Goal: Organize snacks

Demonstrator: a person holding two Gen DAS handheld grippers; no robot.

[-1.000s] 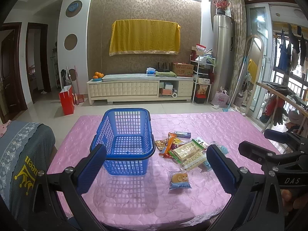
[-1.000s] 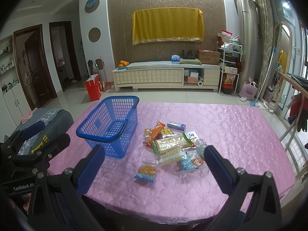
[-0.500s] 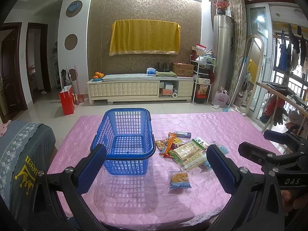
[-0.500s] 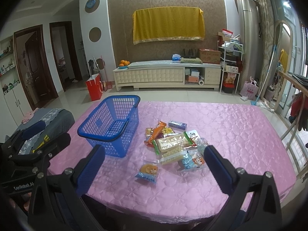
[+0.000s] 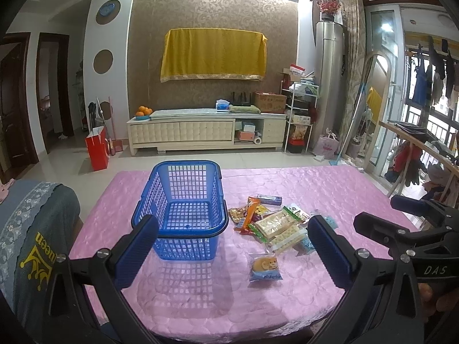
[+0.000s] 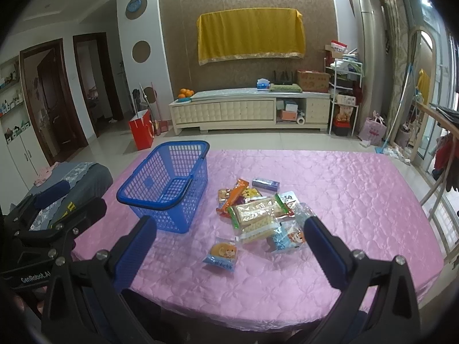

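Observation:
An empty blue mesh basket [image 5: 183, 209] [image 6: 169, 183] stands on the pink tablecloth [image 5: 315, 183] [image 6: 344, 189], left of centre. Right of it lies a loose pile of snack packets [image 5: 275, 223] [image 6: 258, 209], including two long cracker packs, an orange bar and a small purple box [image 6: 265, 184]. One small blue packet with a cartoon biscuit [image 5: 264, 266] [image 6: 222, 253] lies alone nearest me. My left gripper [image 5: 232, 252] hangs open above the near table edge, in front of the basket. Over the same edge, my right gripper [image 6: 229, 252] is open around nothing, short of the lone packet.
A chair back draped in grey cloth [image 5: 31, 229] stands at the table's left. A wooden rail [image 5: 416, 143] and clothes rack run along the right. Beyond the table are tiled floor, a red bag [image 5: 97, 150] and a low white cabinet [image 5: 206, 134].
Almost nothing has changed. The right wrist view has shifted very slightly; both grippers stay open and the snacks and basket have not moved.

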